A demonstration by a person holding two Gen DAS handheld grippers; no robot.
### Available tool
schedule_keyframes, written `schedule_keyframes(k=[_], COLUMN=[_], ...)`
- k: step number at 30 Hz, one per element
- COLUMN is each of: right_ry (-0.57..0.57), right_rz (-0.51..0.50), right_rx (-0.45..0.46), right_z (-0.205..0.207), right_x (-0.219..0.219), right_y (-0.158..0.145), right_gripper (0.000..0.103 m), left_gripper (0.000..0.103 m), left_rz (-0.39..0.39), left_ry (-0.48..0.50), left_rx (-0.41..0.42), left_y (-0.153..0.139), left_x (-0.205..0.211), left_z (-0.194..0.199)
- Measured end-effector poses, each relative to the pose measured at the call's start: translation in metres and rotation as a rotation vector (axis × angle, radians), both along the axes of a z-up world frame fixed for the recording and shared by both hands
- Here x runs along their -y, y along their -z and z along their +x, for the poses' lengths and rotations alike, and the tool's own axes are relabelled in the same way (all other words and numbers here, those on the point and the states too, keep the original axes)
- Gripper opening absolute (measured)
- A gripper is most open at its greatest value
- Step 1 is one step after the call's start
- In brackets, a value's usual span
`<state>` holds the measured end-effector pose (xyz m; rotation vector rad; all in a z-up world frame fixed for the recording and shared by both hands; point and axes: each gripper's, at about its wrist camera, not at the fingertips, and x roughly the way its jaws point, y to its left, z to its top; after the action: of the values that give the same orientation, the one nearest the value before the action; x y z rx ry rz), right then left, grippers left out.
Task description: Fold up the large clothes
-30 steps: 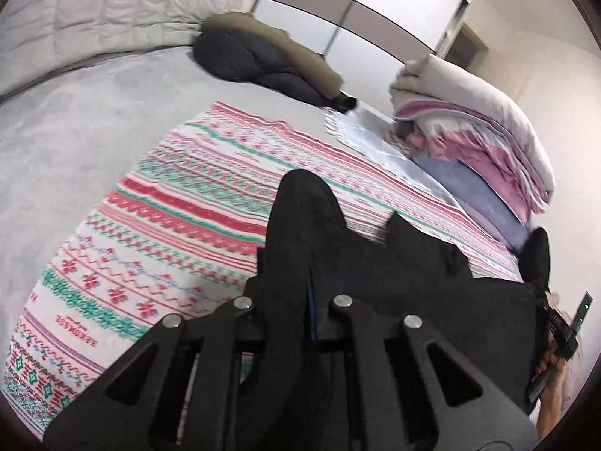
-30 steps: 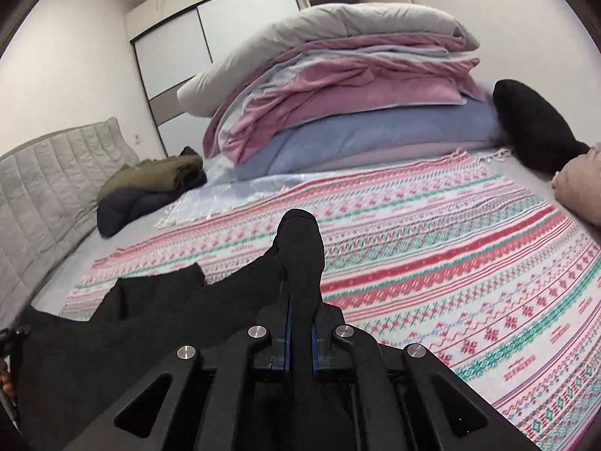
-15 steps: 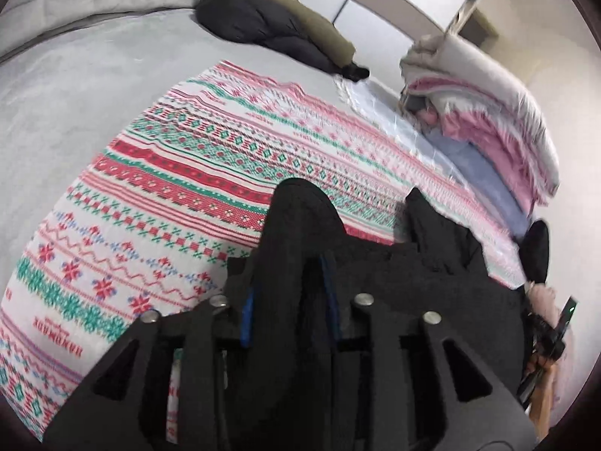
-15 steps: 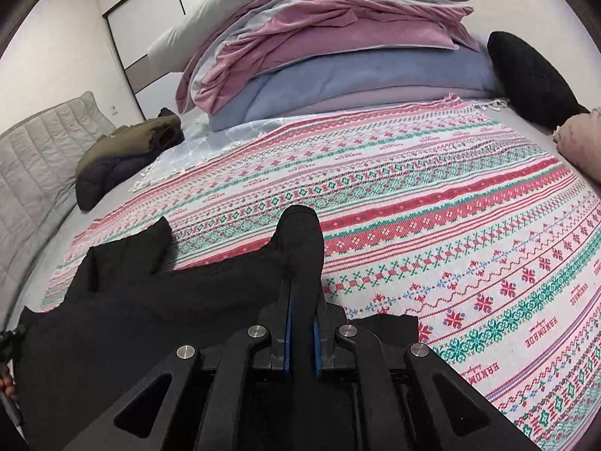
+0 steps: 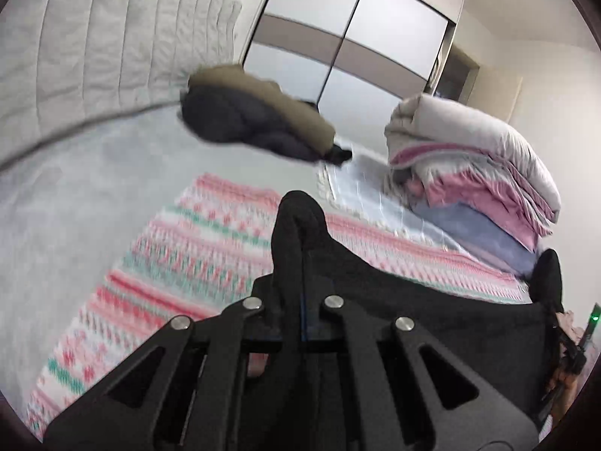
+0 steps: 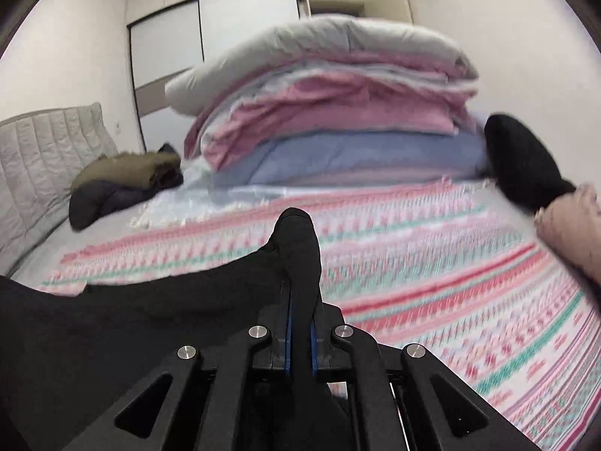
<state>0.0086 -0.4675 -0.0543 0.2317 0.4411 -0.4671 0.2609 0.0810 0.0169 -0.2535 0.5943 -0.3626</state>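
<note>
Right up close, the left hand-held gripper [image 5: 300, 221] is clamped tight on a pinch of the black garment [image 5: 432, 323], cloth bunched up over its tips, and the right hand-held gripper [image 6: 298, 233] has its jaws closed on another pinch of the same cloth. Between the two the garment's edge runs taut, so its long axis lies across from one gripper to the other: off to the right in the left view, off to the left in the right view. Neither hand is nearer, each has an end. The rest of it hangs below that line and drapes toward the striped blanket [image 6: 432, 263] on the bed [image 5: 75, 195]; whether the lower hem touches the blanket is hard to say through the blur. The fold, I'd judge, turns on carrying that held edge forward, level, over the blanket. Further out, a dark jacket [image 5: 244, 120] lies by the headboard [image 5: 112, 37], and a stack of folded bedding [image 6: 330, 112] sits at the far side
</note>
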Motion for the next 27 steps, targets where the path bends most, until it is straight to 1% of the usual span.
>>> schedule_keyframes(k=[2, 4, 6, 7, 8, 9, 10, 12, 14, 15, 16, 17, 18, 19, 20, 22, 23, 24, 25, 27], right_ry=[0.009, 0.009, 0.005, 0.001, 0.0, 0.001, 0.004, 0.011, 0.027, 0.046, 0.058, 0.062, 0.045, 0.022, -0.015, -0.105, -0.169, -0.266, -0.31, -0.374], right_rz=[0.015, 0.051, 0.065, 0.068, 0.074, 0.09, 0.138, 0.208, 0.196, 0.159, 0.124, 0.102, 0.093, 0.091, 0.082, 0.046, 0.053, 0.081, 0.084, 0.057], right_rx=[0.023, 0.018, -0.033, -0.075, -0.121, -0.176, -0.235, -0.285, -0.274, -0.271, -0.271, -0.269, -0.26, -0.254, -0.25, -0.242, -0.227, -0.216, -0.221, -0.245], right_z=[0.011, 0.033, 0.056, 0.067, 0.077, 0.087, 0.094, 0.1, 0.096, 0.093, 0.09, 0.089, 0.089, 0.091, 0.094, 0.101, 0.104, 0.11, 0.115, 0.124], right_x=[0.009, 0.021, 0.028, 0.03, 0.033, 0.036, 0.042, 0.052, 0.052, 0.048, 0.042, 0.035, 0.022, 0.014, 0.0, -0.038, -0.055, -0.077, -0.095, -0.123], right_y=[-0.007, -0.005, 0.011, 0.023, 0.036, 0.054, 0.074, 0.091, 0.084, 0.078, 0.07, 0.063, 0.055, 0.05, 0.045, 0.037, 0.035, 0.035, 0.036, 0.044], right_gripper=[0.006, 0.006, 0.006, 0.006, 0.006, 0.006, 0.007, 0.008, 0.013, 0.014, 0.016, 0.019, 0.021, 0.027, 0.036, 0.041, 0.045, 0.048, 0.053, 0.056], left_gripper=[0.006, 0.006, 0.006, 0.006, 0.006, 0.007, 0.007, 0.008, 0.013, 0.023, 0.034, 0.04, 0.047, 0.05, 0.053, 0.07, 0.073, 0.074, 0.074, 0.074], left_rz=[0.009, 0.028, 0.079, 0.101, 0.116, 0.118, 0.117, 0.128, 0.181, 0.215, 0.208, 0.194, 0.16, 0.143, 0.138, 0.134, 0.135, 0.153, 0.183, 0.248], left_ry=[-0.012, -0.03, -0.04, -0.042, -0.043, -0.041, -0.039, -0.031, -0.034, -0.048, -0.069, -0.059, -0.022, 0.008, 0.036, 0.11, 0.151, 0.193, 0.217, 0.231], left_rx=[-0.013, -0.062, -0.127, -0.159, -0.197, -0.259, -0.291, -0.301, -0.268, -0.24, -0.196, -0.184, -0.173, -0.164, -0.154, -0.134, -0.126, -0.113, -0.1, -0.099], left_y=[0.009, 0.033, 0.068, 0.084, 0.099, 0.119, 0.125, 0.121, 0.105, 0.092, 0.084, 0.078, 0.07, 0.065, 0.059, 0.053, 0.054, 0.057, 0.062, 0.073], left_x=[0.008, 0.016, 0.026, 0.03, 0.032, 0.034, 0.034, 0.036, 0.042, 0.048, 0.051, 0.054, 0.062, 0.069, 0.08, 0.106, 0.118, 0.132, 0.143, 0.155], left_z=[0.019, 0.039, 0.057, 0.061, 0.066, 0.073, 0.077, 0.076, 0.071, 0.065, 0.06, 0.056, 0.048, 0.041, 0.036, 0.021, 0.015, 0.01, 0.006, 0.007])
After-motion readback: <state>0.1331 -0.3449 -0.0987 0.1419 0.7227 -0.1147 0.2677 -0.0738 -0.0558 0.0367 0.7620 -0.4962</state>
